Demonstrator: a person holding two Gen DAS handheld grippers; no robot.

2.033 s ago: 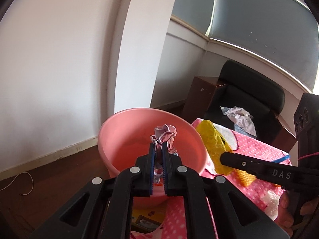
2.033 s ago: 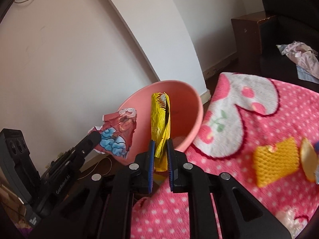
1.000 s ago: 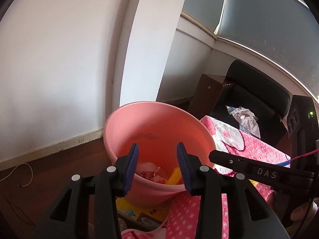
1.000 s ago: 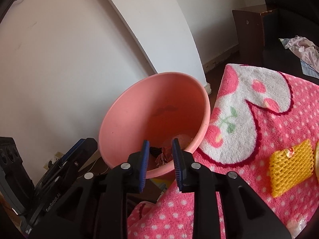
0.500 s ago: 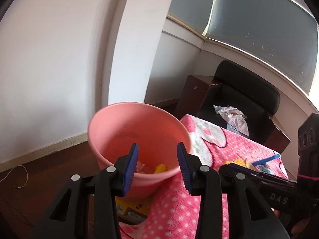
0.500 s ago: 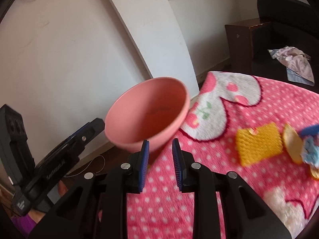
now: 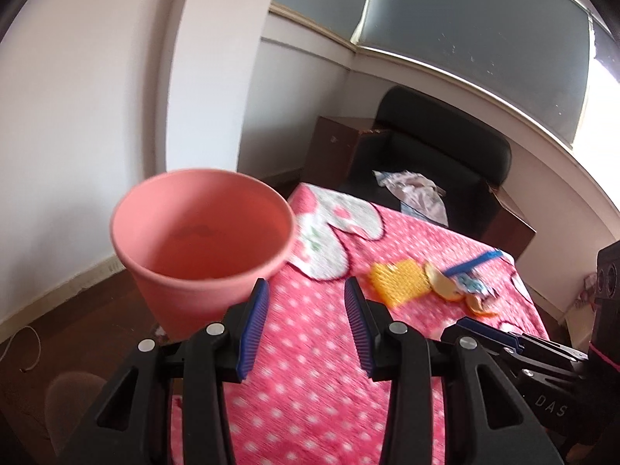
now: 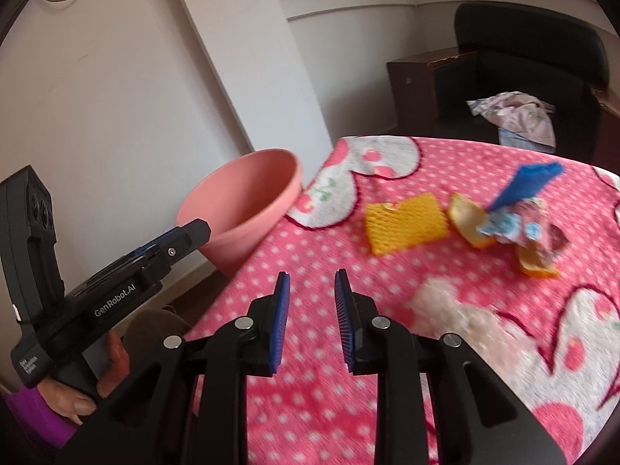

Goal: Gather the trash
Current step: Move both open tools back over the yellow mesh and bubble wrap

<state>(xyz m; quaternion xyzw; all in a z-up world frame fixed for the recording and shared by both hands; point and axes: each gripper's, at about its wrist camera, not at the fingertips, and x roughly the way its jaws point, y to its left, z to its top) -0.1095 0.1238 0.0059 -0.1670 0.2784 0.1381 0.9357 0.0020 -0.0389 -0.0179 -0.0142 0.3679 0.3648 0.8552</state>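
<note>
Left wrist view: left gripper [image 7: 306, 310], jaws parted moderately, nothing held between them. Right gripper [image 8: 310, 310], jaws parted more narrowly, likewise empty.

Pink bucket [image 7: 201, 248]: stood at the corner of the table, off its edge, beside the pink dotted blanket [image 7: 310, 368].

Trash yet to be collected, grouped on the blanket, well apart from both grippers:
- yellow foam net [image 8: 405, 224], lying flat;
- orange peel [image 8: 467, 224], just beside the net;
- crumpled wrapper [image 8: 519, 228], touching the peel, a second peel piece [image 8: 536, 265] below it;
- blue strip [image 8: 523, 186], resting over the wrapper.

Risks, as judged: the pieces are crowded together, so a closing grip may take two at once or push the peel aside; the flat net may be missed and blanket pile pinched instead, dragging the cloth and scattering the rest.

Changes noted: two seconds earlier a crumpled wrapper and a yellow bag were clamped over the bucket; both have since been dropped in, and both grippers have been swung away toward the remaining pile.
</note>
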